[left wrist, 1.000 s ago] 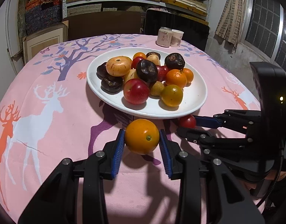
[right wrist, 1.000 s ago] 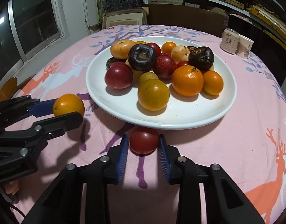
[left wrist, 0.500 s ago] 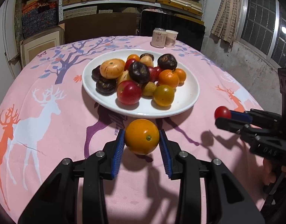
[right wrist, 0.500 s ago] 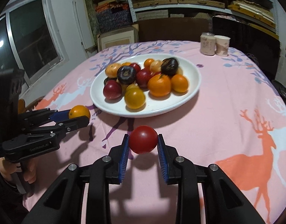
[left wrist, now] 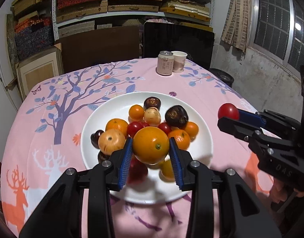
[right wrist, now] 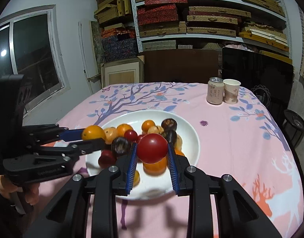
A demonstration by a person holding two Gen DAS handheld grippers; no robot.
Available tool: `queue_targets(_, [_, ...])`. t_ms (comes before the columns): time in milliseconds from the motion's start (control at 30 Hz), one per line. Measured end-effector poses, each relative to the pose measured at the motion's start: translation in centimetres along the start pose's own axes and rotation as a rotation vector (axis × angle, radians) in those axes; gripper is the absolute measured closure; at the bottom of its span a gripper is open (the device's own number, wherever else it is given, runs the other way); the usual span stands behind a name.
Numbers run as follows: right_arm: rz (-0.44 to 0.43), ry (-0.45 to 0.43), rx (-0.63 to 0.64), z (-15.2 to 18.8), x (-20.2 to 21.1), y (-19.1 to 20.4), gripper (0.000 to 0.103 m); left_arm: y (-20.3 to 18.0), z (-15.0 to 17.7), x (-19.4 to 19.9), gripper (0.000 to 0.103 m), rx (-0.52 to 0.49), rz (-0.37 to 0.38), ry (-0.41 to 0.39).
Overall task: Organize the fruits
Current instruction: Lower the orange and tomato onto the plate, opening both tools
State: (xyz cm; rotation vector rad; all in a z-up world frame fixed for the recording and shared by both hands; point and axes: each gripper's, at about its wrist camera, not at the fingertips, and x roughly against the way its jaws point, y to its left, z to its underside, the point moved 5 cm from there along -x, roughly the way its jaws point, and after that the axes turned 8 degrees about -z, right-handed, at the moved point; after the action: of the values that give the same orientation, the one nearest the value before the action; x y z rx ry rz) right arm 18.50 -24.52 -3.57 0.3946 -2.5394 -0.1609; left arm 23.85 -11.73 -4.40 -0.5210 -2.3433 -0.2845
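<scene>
Mostly done: white plate (left wrist: 203, 138) already heaped with fruit. Left gripper (left wrist: 150, 148) clamps orange (left wrist: 151, 144), right gripper (right wrist: 153, 150) clamps red tomato (right wrist: 152, 147), both held in air over plate. Left to do: set these two down among pile.

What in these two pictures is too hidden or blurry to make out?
- Left wrist view: the fruit at the plate's near edge is blurred and partly covered by the left tongs and their orange.
- Right wrist view: the right tongs and red fruit hide fruit behind them.
- Both views: the print on the can is too small to read.
</scene>
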Motion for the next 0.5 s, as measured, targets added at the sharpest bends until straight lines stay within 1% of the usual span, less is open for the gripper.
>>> queue_targets(67, [-0.011, 0.009, 0.018, -0.8, -1.5, 0.3, 0.073, 0.6, -0.8, -1.7, 0.067, 0.013, -0.014, 0.014])
queue_targets(200, [-0.016, 0.041, 0.041, -1.5, -4.4, 0.5, 0.073, 2.0, -1.7, -4.7, 0.067, 0.062, -0.015, 0.059])
queue_targets(267, [-0.022, 0.046, 0.042, -1.6, -5.5, 0.3, 0.069, 2.5, -1.8, -5.7, 0.065, 0.076, -0.019, 0.069])
queue_targets(300, [-0.022, 0.043, 0.043, -1.6, -5.9, 0.2, 0.064, 2.8, -1.9, -6.0, 0.062, 0.082, -0.026, 0.068])
queue_targets(333, [-0.009, 0.034, 0.046, -1.6, -6.0, 0.1, 0.051, 2.9, -2.0, -6.0, 0.052, 0.090, -0.030, 0.063])
queue_targets(367, [-0.008, 0.022, 0.045, -1.6, -5.9, 0.1, 0.046, 3.2, -2.1, -5.8, 0.043, 0.100, -0.039, 0.051])
queue_targets(400, [-0.014, 0.019, 0.040, -1.4, -5.9, 0.1, 0.046, 3.6, -2.2, -5.5, 0.039, 0.110, -0.043, 0.040])
queue_targets(433, [-0.015, 0.021, 0.033, -1.3, -5.8, 0.0, 0.045, 3.8, -2.2, -5.2, 0.031, 0.114, -0.043, 0.030])
queue_targets(500, [-0.013, 0.022, 0.019, -0.9, -5.2, -0.1, 0.046, 4.0, -2.0, -4.4, 0.028, 0.109, -0.063, 0.015])
